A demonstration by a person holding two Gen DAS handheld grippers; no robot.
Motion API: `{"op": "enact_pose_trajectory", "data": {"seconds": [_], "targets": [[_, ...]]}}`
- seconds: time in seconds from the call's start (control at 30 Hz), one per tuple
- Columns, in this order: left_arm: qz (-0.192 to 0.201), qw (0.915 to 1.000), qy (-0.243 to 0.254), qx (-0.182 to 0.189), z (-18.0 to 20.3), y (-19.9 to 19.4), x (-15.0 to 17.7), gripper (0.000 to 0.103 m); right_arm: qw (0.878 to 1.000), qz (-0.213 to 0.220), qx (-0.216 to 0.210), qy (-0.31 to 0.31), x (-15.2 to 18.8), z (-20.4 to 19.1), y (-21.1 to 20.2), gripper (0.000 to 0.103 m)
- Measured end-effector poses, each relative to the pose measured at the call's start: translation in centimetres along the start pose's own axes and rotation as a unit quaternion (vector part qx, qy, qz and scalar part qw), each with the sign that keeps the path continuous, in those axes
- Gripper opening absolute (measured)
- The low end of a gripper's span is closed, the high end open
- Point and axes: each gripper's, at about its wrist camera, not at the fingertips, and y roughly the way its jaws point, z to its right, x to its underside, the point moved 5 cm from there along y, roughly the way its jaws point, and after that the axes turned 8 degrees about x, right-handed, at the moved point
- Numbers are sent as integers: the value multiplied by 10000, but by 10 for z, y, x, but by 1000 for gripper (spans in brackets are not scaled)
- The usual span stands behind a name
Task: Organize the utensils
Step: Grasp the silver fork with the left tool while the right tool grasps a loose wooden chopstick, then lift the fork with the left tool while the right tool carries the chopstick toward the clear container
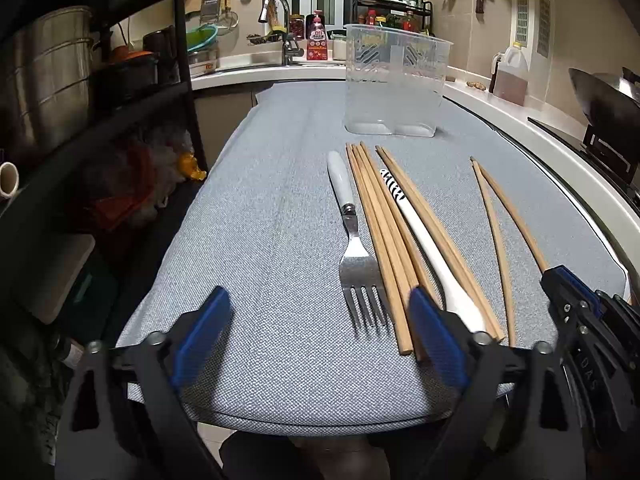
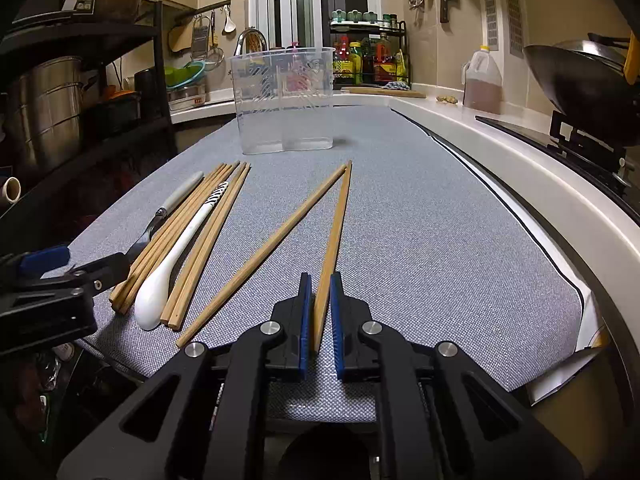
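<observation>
Your right gripper was clamped on a single pale wooden chopstick, its blue-padded fingers drawn narrow around the near end while the far tip lay toward the clear plastic utensil holder. A second loose wooden chopstick lay just beside it on the grey woven cloth covering the counter, the two tips nearly meeting at the far end.

Your left gripper hovered low over the near edge of the cloth with its fingers spread wide and nothing pressed between them. Between and just beyond those fingers lay a steel fork with a white handle, tines toward you. To its right sat a bundle of wooden chopsticks, a white ceramic spoon with a black-striped handle lying among them; the left gripper's right finger overlapped the bundle's near ends in that view, though contact could not be told.

The clear holder stood upright and empty at the far end of the cloth, well apart from the utensils. Beyond it ran a white kitchen worktop with a tap, a spice rack, a jug of brown liquid and a dark wok.
</observation>
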Motion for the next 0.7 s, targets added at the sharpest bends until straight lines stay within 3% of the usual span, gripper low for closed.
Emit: {"op": "enact_pose_trajectory", "data": {"seconds": [0.13, 0.47, 0.7], "targets": [[114, 9995, -250, 137, -10, -2, 0, 70, 10000, -7, -6, 6, 0, 1, 0, 10], [289, 9967, -669, 346, -30, 0, -2, 20, 10000, -5, -4, 6, 0, 1, 0, 10], [388, 9965, -604, 432, -28, -8, -9, 7, 10000, -57, -43, -6, -1, 3, 0, 7]]}}
